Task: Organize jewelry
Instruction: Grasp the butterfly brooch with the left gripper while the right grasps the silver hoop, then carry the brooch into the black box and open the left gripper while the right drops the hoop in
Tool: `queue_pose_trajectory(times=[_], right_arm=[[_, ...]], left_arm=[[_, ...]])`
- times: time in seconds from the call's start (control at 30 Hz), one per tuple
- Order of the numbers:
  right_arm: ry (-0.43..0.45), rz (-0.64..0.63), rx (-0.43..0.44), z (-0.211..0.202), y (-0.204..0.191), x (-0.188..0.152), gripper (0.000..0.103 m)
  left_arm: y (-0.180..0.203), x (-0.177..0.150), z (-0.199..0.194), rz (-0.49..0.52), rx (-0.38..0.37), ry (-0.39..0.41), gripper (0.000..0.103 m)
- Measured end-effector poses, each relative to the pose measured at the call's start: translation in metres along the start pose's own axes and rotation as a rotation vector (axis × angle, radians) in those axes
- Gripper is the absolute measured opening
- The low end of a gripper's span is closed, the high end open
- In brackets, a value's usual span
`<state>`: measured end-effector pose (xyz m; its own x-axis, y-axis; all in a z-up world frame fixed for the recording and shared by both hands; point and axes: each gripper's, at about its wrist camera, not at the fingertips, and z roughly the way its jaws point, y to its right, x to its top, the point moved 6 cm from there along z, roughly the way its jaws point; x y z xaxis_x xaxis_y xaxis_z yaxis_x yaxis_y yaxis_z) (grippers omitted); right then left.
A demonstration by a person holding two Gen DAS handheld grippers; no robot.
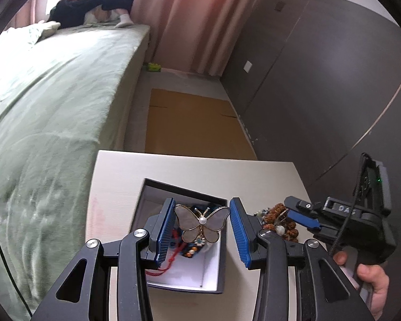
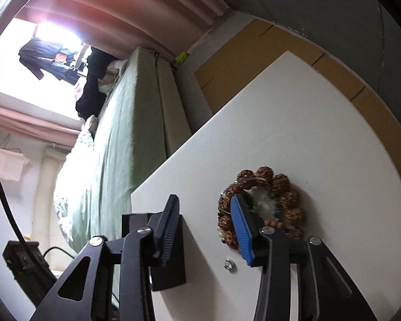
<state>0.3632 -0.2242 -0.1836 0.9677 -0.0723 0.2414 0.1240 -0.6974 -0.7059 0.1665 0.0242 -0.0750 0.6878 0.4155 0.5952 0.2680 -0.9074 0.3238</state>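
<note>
A butterfly brooch (image 1: 201,223) with pearly wings and a gold rim hangs between the blue pads of my left gripper (image 1: 202,206), which is shut on it above a dark box (image 1: 184,187) with a white inside. Red cord and beaded pieces (image 1: 189,250) lie in the box. To the right, a pile of brown bead bracelets (image 2: 286,187) rests on the white table (image 2: 280,123). My right gripper (image 2: 204,199) stands open at the pile. Its right finger lies over the beads and only the pile's left edge shows between the pads. In the left wrist view the right gripper (image 1: 292,211) reaches the bracelets (image 1: 278,211) from the right.
A small silver ring (image 2: 229,264) lies on the table near the right finger. A bed with a green cover (image 1: 53,93) runs along the left, flat cardboard (image 1: 192,123) covers the floor beyond the table, and a dark wardrobe (image 1: 320,80) stands on the right. A person's hand (image 1: 371,281) grips the right tool.
</note>
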Motion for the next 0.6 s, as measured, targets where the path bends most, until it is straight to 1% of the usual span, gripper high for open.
queue_pose_trajectory(times=[0.2,0.33,0.4,0.43,0.6], right_arm=[[0.002,0.021,-0.045,0.017,0.003,0.000,0.030],[0.015,0.034,-0.054,0.019,0.005,0.002,0.009],[0.033,0.031,-0.051,0.016,0.003,0.001,0.005],[0.040,0.025,-0.041,0.013,-0.001,0.000,0.005],[0.050,-0.045,0.055,0.001,-0.034,-0.007,0.005]], left_arm=[[-0.012,0.001,-0.007,-0.016,0.005,0.007,0.043],[-0.019,0.002,-0.012,-0.027,0.007,0.013,0.043],[-0.024,0.004,-0.015,-0.033,0.009,0.019,0.043],[-0.027,0.005,-0.016,-0.037,0.010,0.021,0.043],[-0.036,0.008,-0.023,-0.066,0.016,0.036,0.043]])
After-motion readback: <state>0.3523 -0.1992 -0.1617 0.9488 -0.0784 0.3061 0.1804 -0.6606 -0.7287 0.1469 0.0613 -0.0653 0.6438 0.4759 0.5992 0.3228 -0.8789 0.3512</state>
